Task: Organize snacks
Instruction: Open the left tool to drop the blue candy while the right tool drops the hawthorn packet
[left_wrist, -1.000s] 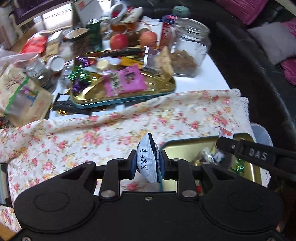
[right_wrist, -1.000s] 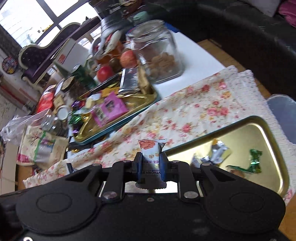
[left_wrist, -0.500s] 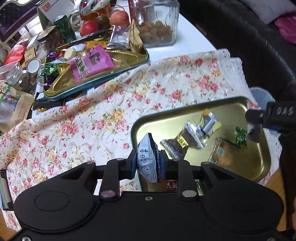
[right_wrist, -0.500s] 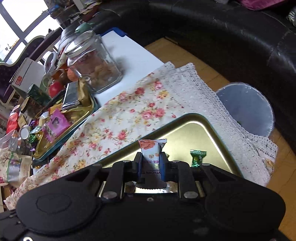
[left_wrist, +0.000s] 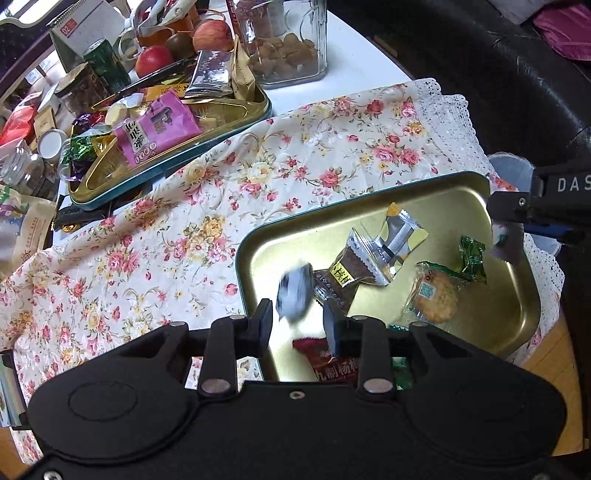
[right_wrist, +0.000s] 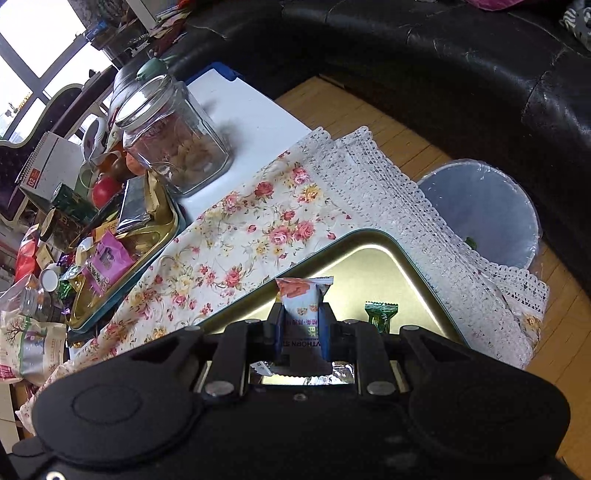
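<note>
- My left tongs (left_wrist: 298, 320) are spreading over the gold rectangular tin tray (left_wrist: 517, 314); the blurred blue-white snack packet (left_wrist: 293, 293) sits loose between their tips, dropping free.
- My right tongs (right_wrist: 301, 325) pinch the upright white hawthorn packet with orange print (right_wrist: 300, 301), just above the same tray, ready for release.

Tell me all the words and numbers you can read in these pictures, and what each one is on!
"DAS" on the right gripper; the rest is cut off.
"02" on the spiral calendar.
"THORN" on the packet in the right gripper; the start is hidden.
"九制杨" on the red packet in the near gold tray.
The pink packet, the brown-bar label and the falling blurred packet are too unclear to read.
</note>
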